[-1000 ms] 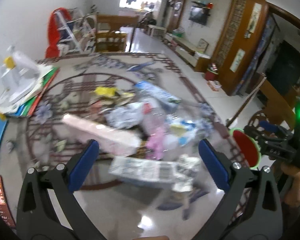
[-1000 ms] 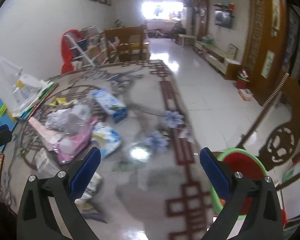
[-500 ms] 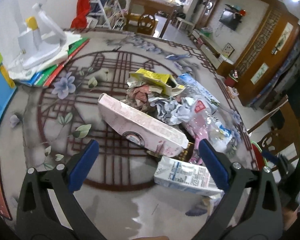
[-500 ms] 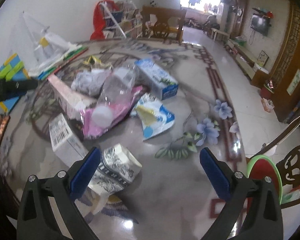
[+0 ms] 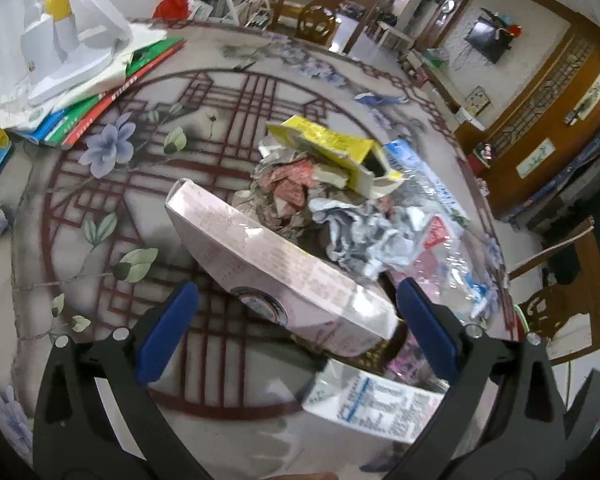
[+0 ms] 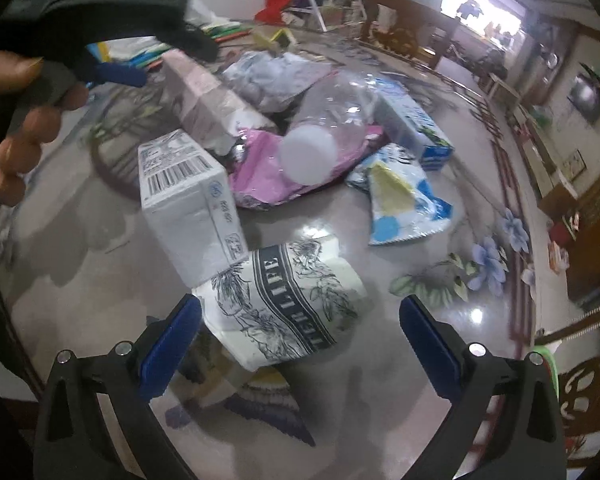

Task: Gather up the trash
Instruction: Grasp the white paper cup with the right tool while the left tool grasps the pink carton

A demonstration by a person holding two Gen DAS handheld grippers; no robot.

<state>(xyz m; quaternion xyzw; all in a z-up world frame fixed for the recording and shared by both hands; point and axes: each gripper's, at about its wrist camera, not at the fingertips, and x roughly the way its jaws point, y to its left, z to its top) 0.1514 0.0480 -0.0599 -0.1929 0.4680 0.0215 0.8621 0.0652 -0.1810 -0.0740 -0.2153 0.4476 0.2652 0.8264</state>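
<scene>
Trash pile (image 5: 340,200) sits mid-table (image 5: 100,240) on the floral pattern. Left gripper (image 5: 296,332) spread wide, empty, pink carton (image 5: 276,264) between its fingers' line of sight, white carton (image 5: 372,404) just below. Right gripper (image 6: 300,336) also wide, empty, crushed paper cup (image 6: 284,308) lying between the blue pads (image 6: 168,344).
</scene>
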